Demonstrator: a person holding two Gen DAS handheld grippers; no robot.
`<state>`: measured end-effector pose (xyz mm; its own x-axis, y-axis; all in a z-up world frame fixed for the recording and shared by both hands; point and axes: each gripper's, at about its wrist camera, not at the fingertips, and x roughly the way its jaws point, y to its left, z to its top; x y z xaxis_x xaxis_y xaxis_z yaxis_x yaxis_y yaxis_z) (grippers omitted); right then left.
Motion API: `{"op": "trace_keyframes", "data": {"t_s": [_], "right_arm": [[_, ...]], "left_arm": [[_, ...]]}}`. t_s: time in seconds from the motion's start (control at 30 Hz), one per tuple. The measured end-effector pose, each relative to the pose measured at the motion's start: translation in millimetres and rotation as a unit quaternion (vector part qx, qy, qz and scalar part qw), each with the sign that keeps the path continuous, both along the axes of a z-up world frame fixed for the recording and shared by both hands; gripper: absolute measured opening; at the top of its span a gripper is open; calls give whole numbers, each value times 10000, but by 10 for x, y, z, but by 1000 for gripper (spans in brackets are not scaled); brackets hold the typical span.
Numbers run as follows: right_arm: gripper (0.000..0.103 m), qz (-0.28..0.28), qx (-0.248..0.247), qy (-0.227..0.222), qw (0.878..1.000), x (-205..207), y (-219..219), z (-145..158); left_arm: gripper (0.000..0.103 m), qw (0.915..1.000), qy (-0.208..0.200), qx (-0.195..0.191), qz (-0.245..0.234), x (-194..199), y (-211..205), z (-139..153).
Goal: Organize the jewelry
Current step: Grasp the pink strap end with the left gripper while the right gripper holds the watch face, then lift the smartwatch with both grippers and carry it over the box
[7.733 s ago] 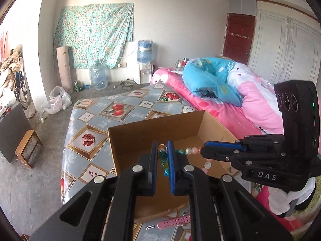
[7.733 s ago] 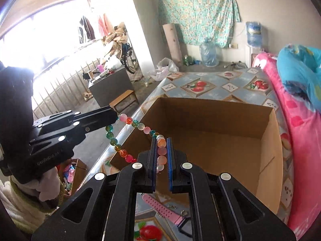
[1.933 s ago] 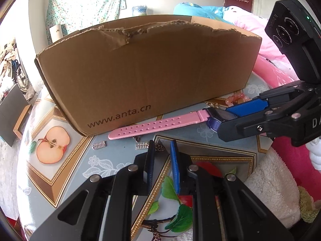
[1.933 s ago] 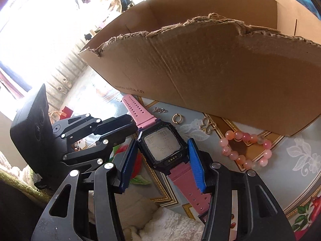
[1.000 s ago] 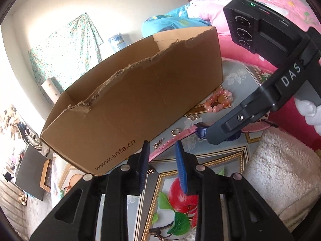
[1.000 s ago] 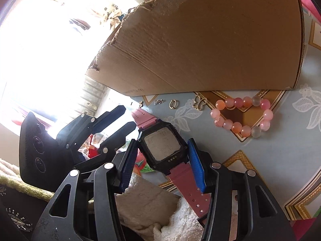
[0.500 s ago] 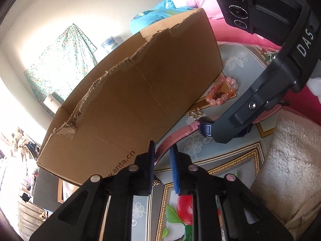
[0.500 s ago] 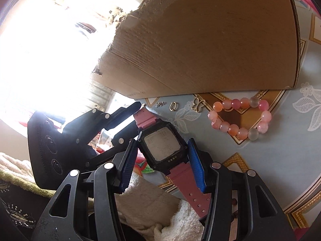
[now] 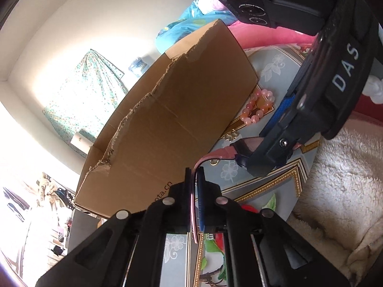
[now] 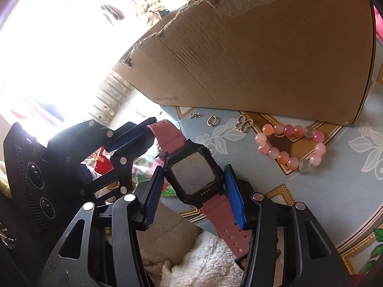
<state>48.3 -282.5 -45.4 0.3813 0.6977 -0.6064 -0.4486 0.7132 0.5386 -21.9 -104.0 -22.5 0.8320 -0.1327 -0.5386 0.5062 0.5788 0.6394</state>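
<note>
The left tongs (image 9: 194, 179), which stood open beside the pink watch strap (image 9: 210, 156) 1 second ago, have just been closing and now pinch its free end. The bead necklace both tongs held over the cardboard box (image 10: 263, 55) earlier is gone from them.

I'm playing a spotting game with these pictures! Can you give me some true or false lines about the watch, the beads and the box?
1. The right gripper holds the pink watch by its black case. True.
2. The left gripper is wide open. False: it is shut on the watch's strap.
3. The pink bead bracelet lies inside the cardboard box. False: it lies on the tablecloth beside the box.
4. A small gold butterfly charm lies near the box. True.
</note>
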Motion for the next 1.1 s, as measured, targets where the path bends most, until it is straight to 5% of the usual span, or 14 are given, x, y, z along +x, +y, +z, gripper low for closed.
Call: {"op": "trace_keyframes", "data": {"t_s": [0.43, 0.77, 1.1], "right_arm": [[48, 69, -349, -204, 9992, -123, 239, 59], [48, 188, -1412, -810, 9865, -300, 647, 113], [49, -28, -1932, -1108, 9749, -440, 809, 46]], "left_arm": [[4, 9986, -404, 340, -22, -240, -26, 28], [4, 9932, 804, -589, 604, -114, 200, 116], [3, 9826, 1296, -1112, 736, 14, 377, 156]]}}
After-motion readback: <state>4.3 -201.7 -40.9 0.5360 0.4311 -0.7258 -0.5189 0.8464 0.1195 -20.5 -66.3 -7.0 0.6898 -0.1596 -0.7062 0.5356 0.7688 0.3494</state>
